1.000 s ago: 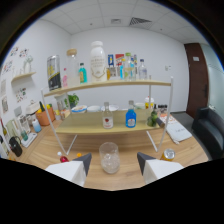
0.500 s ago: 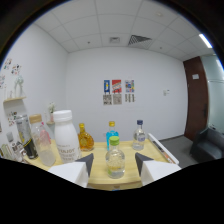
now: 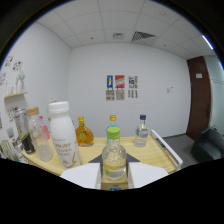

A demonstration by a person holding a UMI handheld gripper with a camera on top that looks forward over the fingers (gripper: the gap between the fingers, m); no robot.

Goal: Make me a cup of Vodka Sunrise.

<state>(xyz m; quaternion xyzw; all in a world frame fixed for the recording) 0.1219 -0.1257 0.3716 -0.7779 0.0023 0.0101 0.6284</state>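
Observation:
A clear glass bottle with a green cap (image 3: 114,155) holds pale liquid and stands upright between my fingers. My gripper (image 3: 114,175) is shut on its lower body, one white finger (image 3: 82,175) at each side. The bottle's base is hidden below the fingers. It is level with the wooden top shelf (image 3: 152,152). Just beyond it stands a bottle with a blue body and a yellow cap (image 3: 113,122).
On the shelf left of my fingers are a tall white bottle (image 3: 62,134), a round amber bottle (image 3: 83,134), a clear bottle (image 3: 40,140) and dark small bottles (image 3: 25,142). A clear blue-capped bottle (image 3: 142,131) is at the right. A brown door (image 3: 200,95) lies far right.
One second ago a glass cup stood between my fingers, facing the whole shelf. The view has since risen to the top shelf, with the green-capped bottle held between the fingers.

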